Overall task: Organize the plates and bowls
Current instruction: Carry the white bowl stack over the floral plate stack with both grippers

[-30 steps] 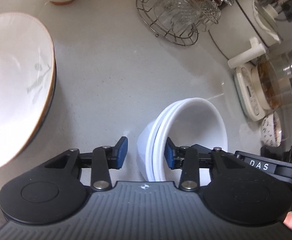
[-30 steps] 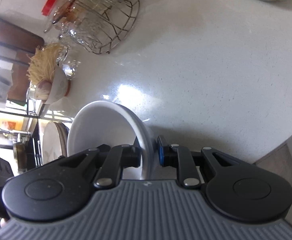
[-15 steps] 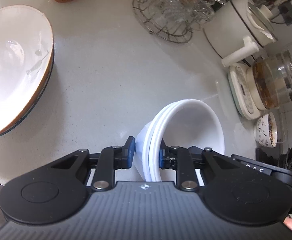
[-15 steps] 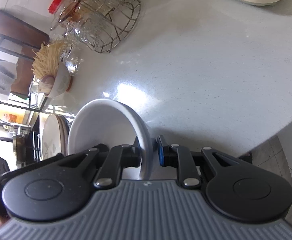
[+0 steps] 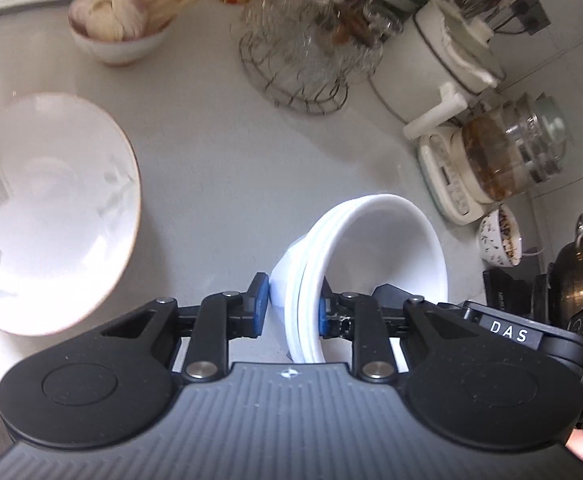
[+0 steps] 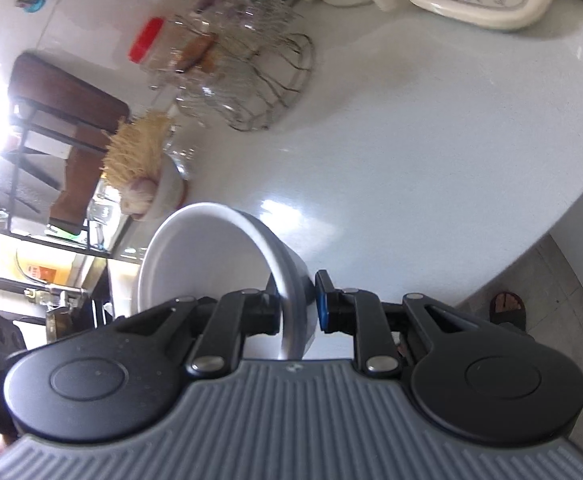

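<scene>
In the left wrist view my left gripper (image 5: 289, 308) is shut on the rim of a stack of nested white bowls (image 5: 383, 248), one pad inside and one outside. A large white bowl with a brown rim and leaf print (image 5: 47, 208) stands to the left on the counter. In the right wrist view my right gripper (image 6: 297, 306) is shut on the rim of the same white bowl stack (image 6: 203, 256), held tilted above the counter.
A wire basket of glasses (image 5: 303, 64) and a small bowl with noodles and garlic (image 5: 115, 36) stand at the back. A white cooker (image 5: 451, 56), a glass kettle (image 5: 507, 152) and a patterned cup (image 5: 499, 236) line the right. The counter edge (image 6: 531, 232) drops to the floor.
The left gripper closed on the bowl rim. Both grippers lifted the stack away from the counter, so more of the back of the counter shows.
</scene>
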Demonstrator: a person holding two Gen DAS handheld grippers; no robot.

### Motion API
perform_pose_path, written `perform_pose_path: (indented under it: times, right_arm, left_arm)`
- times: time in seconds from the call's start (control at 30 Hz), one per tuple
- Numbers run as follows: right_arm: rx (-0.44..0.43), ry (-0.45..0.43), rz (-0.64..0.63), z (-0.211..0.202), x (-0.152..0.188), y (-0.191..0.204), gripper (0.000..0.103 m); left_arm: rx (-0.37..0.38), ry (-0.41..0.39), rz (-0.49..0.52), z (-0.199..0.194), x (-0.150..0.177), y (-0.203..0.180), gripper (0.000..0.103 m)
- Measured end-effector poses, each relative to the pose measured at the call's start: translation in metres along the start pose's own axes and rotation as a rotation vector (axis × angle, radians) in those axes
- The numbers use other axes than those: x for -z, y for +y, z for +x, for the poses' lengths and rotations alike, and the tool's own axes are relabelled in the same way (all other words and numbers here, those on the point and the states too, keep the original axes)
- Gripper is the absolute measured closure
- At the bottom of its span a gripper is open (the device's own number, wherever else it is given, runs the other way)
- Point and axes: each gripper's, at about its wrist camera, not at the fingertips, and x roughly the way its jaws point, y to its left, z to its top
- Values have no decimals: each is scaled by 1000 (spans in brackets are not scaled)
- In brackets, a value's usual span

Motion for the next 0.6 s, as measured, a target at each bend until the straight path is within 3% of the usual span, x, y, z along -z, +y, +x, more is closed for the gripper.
perform_pose_path:
  times: [0.6]
  right_arm:
    - [-35,-29,-126,14,-8,86,82]
  left_arm:
    - [27,-89,-32,-66,-24,48,76]
